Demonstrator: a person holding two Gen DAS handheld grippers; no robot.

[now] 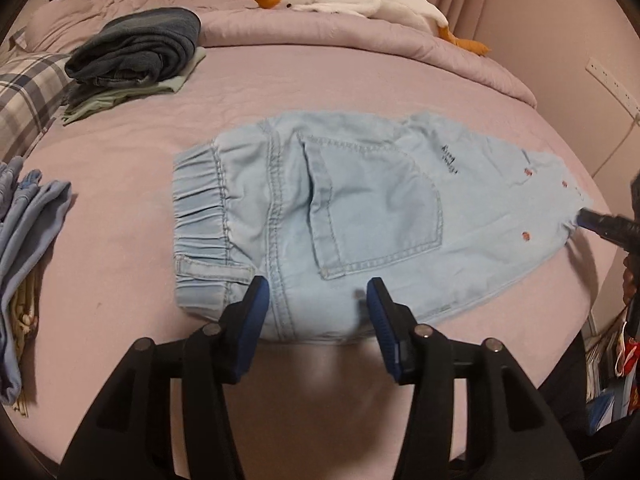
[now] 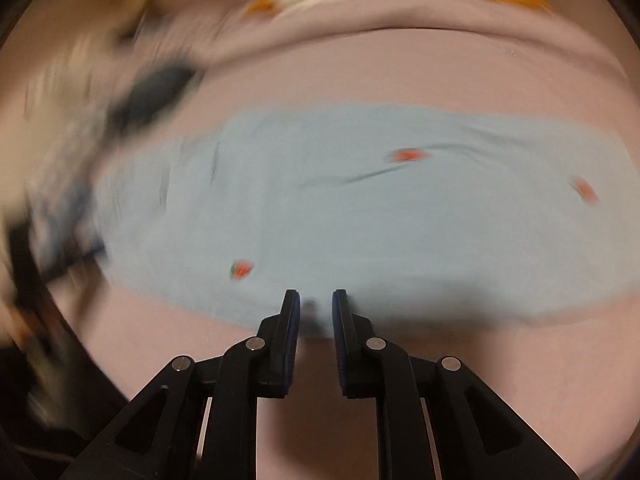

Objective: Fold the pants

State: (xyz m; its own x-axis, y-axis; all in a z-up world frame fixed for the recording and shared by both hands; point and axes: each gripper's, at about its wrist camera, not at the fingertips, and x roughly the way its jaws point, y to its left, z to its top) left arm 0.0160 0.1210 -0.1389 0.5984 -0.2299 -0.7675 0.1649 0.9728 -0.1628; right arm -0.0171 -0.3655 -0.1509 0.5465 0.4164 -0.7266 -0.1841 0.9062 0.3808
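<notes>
Light blue pants lie flat on the pink bed, elastic waistband to the left, back pocket up, small red marks toward the right end. My left gripper is open, its fingers over the near edge of the pants by the seat seam. My right gripper is nearly closed with a narrow gap, at the near edge of the pants; the right wrist view is motion-blurred. It also shows in the left wrist view, touching the far right end of the fabric.
A stack of folded dark and green clothes sits at the back left. A bluish garment lies at the left edge. A plush goose rests on the rumpled pink duvet. A plaid pillow is far left.
</notes>
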